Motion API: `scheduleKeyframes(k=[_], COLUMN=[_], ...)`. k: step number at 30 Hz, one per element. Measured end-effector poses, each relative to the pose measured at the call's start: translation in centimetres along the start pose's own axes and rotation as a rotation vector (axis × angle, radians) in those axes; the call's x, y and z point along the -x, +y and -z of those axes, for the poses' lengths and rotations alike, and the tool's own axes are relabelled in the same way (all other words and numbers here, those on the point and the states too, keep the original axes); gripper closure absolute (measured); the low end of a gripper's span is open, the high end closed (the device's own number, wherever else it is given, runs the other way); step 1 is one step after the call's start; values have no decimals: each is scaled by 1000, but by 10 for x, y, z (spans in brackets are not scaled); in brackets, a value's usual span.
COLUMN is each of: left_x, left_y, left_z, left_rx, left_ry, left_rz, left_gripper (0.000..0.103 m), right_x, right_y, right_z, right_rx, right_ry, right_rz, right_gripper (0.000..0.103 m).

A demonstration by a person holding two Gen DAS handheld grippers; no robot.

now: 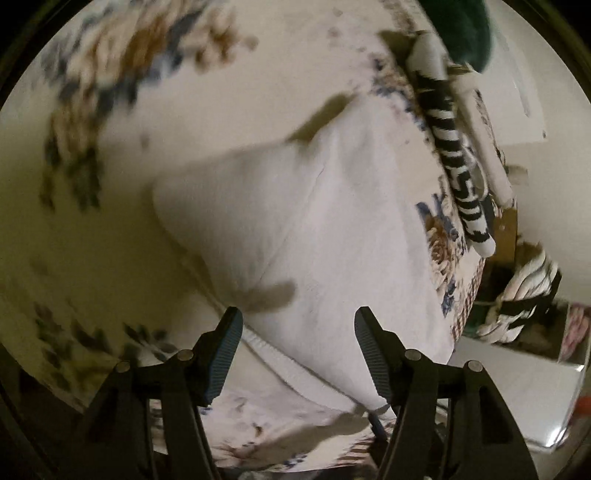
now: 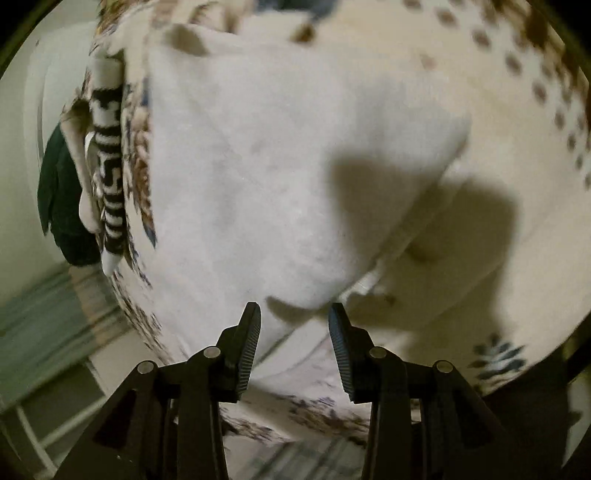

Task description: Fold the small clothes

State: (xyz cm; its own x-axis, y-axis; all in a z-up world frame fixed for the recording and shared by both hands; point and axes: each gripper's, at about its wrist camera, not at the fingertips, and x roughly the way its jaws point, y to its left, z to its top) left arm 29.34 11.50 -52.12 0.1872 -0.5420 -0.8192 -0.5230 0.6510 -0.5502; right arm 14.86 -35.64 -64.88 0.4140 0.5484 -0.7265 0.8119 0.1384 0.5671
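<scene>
White folded cotton garment (image 1: 325, 229) on floral bedsheet (image 1: 110, 110); black-white lettered strip (image 1: 454, 147) unreadable, blurred. Left hand-held gripper (image 1: 298, 354) and right hand-held gripper (image 2: 294, 347) spread, empty.

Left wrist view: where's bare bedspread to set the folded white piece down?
Free: the floral bedspread left of and beyond the white garment. Crowded: the right edge, where a black-and-white patterned item and dark green cloth lie.

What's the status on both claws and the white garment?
Left claw open, empty. Right claw open, empty. White garment lies folded on floral cover, released. Black-and-white patterned piece beside it at the edge, not obstructing.
</scene>
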Motion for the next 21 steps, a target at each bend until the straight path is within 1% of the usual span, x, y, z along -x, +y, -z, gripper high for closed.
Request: scheduleKeyframes(k=[2, 3, 4, 5, 7, 8, 9, 11, 13, 17, 19, 21], left_x=[-20, -29, -38, -44, -50, -48, -41, -24, -3, 16, 12, 3], left_y=[10, 13, 17, 19, 22, 21, 16, 8, -1, -6, 1, 18], left_z=[-3, -5, -8, -10, -11, -10, -7, 0, 10, 24, 28, 28], left_rx=[63, 90, 127, 145, 169, 174, 147, 97, 46, 21, 25, 38], left_ry=[16, 15, 7, -12, -63, -86, -113, -160, -190, -182, -172, -151], left_rz=[45, 53, 62, 86, 85, 103, 91, 97, 91, 94, 67, 38], left_gripper=[42, 42, 42, 43, 57, 74, 81, 85, 85, 85, 85, 84], right_x=[-8, -12, -15, -18, -20, -18, -15, -8, 4, 30, 36, 35], right_y=[-3, -3, -4, -4, -2, 0, 3, 15, 26, 42, 41, 32], right_z=[-4, -6, -9, -11, -11, -10, -7, -2, 8, 27, 32, 30], right_rx=[-17, -19, -25, -27, -23, -17, 1, 57, 108, 195, 222, 222], right_ry=[-9, -17, -33, -45, -76, -93, -108, -134, -140, -133, -125, -120], right_rz=[-26, -23, -18, -29, -37, -40, -32, -6, 11, 48, 75, 101], right_gripper=[62, 62, 62, 62, 63, 68, 82, 85, 87, 88, 88, 88])
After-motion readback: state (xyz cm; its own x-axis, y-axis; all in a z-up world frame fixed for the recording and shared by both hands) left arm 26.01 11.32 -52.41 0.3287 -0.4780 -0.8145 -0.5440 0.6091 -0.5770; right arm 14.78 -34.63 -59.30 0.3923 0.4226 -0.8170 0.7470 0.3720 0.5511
